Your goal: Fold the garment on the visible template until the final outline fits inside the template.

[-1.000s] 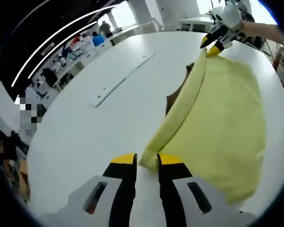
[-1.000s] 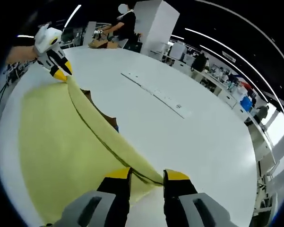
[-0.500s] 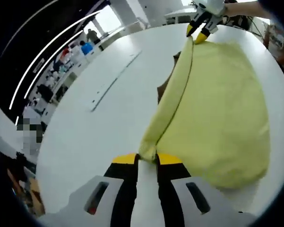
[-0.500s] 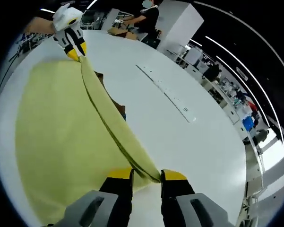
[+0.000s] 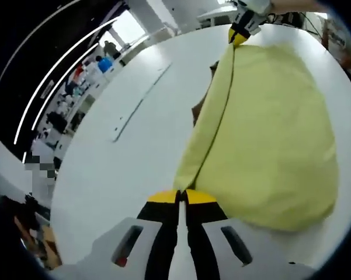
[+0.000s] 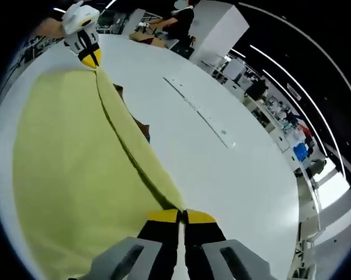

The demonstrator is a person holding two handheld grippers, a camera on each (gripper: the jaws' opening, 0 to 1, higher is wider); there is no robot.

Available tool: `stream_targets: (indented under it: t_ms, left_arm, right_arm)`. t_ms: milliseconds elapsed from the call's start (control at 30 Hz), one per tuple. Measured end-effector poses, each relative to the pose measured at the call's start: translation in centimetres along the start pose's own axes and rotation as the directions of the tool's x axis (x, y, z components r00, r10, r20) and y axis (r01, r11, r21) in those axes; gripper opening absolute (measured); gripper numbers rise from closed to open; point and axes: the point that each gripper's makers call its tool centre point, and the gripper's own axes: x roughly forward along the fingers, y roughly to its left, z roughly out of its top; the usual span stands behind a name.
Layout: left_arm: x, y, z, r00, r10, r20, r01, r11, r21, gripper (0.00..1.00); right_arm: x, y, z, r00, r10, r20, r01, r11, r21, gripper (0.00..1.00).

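Note:
The yellow garment point(image 5: 268, 128) lies spread on the white table, one edge raised in a long taut fold. My left gripper point(image 5: 181, 197) is shut on the near corner of that fold. At the fold's far end, the right gripper point(image 5: 239, 36) pinches the other corner. From the right gripper view, my right gripper point(image 6: 181, 217) is shut on the garment point(image 6: 64, 169), and the left gripper point(image 6: 90, 57) grips the far corner. Small brown parts of the template point(image 5: 198, 111) point(image 6: 141, 125) peek out beyond the fold; the cloth hides most of it.
A long white strip point(image 5: 141, 102) point(image 6: 200, 112) lies on the table beyond the garment. The round table's edge point(image 6: 295, 192) curves past it. A person point(image 6: 181, 20) works beside a white cabinet point(image 6: 216, 29) in the background, with shelves and lit ceiling strips.
Both pairs of jaws have closed from slightly apart to fully together on the garment's corners. The raised fold now runs straighter and tauter between the two grippers.

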Motion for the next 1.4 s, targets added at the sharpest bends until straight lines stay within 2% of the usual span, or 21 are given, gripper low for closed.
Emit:
stream_targets:
  t_ms: [133, 300, 400, 467, 533, 567, 667, 767, 933, 1033, 1200, 1300, 1367, 1400]
  left_arm:
    - [-0.5, 0.8, 0.3, 0.999, 0.023, 0.030, -0.020, 0.996, -0.082, 0.00]
    - [-0.5, 1.8, 0.7, 0.997, 0.040, 0.064, -0.025, 0.975, -0.219, 0.00]
    - [0.0, 2.8, 0.6, 0.995, 0.082, 0.054, -0.060, 0.942, -0.331, 0.00]
    - [0.4, 2.9, 0.3, 0.996, 0.087, 0.034, -0.065, 0.910, -0.409, 0.00]
    - [0.7, 2.7, 0.2, 0.997, 0.071, 0.026, -0.051, 0.887, -0.459, 0.01]
    - [0.9, 3.1, 0.5, 0.994, 0.098, 0.047, -0.064, 0.876, -0.478, 0.01]
    - [0.9, 3.3, 0.1, 0.993, 0.112, 0.030, -0.079, 0.844, -0.530, 0.04]
    - [0.6, 3.4, -0.2, 0.992, 0.120, 0.025, -0.088, 0.839, -0.537, 0.08]
    - [-0.5, 3.6, -0.9, 0.991, 0.137, 0.012, -0.109, 0.834, -0.542, 0.23]
    - [-1.3, 3.2, -0.7, 0.991, 0.130, 0.045, -0.080, 0.811, -0.580, 0.31]
    - [-2.7, 2.5, -0.2, 0.987, 0.129, 0.099, -0.043, 0.793, -0.608, 0.46]
    - [-3.8, 2.1, 0.2, 0.979, 0.148, 0.141, -0.019, 0.753, -0.657, 0.59]
    - [-4.4, 1.7, 0.3, 0.976, 0.146, 0.159, 0.000, 0.737, -0.676, 0.63]
    - [-4.6, 1.4, 0.3, 0.976, 0.143, 0.161, 0.004, 0.736, -0.677, 0.65]
  right_arm:
    - [-0.5, -0.7, 0.9, 0.999, -0.012, 0.043, 0.010, 0.999, 0.046, 0.00]
    - [-0.3, -2.0, 1.4, 0.995, -0.046, 0.089, 0.027, 0.980, 0.197, 0.00]
    - [0.6, -2.5, 1.4, 0.994, -0.061, 0.095, 0.025, 0.941, 0.337, 0.00]
    - [1.1, -2.6, 1.3, 0.993, -0.065, 0.094, 0.026, 0.931, 0.365, 0.00]
    - [1.8, -2.4, 0.8, 0.996, -0.060, 0.066, 0.028, 0.909, 0.416, 0.00]
    - [2.0, -2.3, 0.9, 0.996, -0.059, 0.068, 0.025, 0.905, 0.424, 0.00]
    - [1.8, -2.2, 1.1, 0.995, -0.071, 0.065, 0.035, 0.897, 0.441, 0.00]
    - [1.4, -2.2, 1.2, 0.995, -0.075, 0.064, 0.038, 0.890, 0.455, 0.01]
    - [0.5, -2.0, 1.1, 0.996, -0.067, 0.064, 0.027, 0.874, 0.486, 0.17]
    - [0.0, -1.8, 1.4, 0.996, -0.053, 0.073, 0.010, 0.867, 0.498, 0.28]
    - [-1.4, -0.5, 2.5, 0.994, -0.008, 0.105, -0.044, 0.874, 0.484, 0.45]
    - [-2.2, 0.4, 2.9, 0.992, 0.026, 0.120, -0.081, 0.873, 0.481, 0.55]
    - [-2.6, 0.9, 3.0, 0.991, 0.042, 0.127, -0.099, 0.871, 0.481, 0.60]
    - [-3.0, 1.3, 3.1, 0.990, 0.052, 0.131, -0.109, 0.873, 0.476, 0.63]
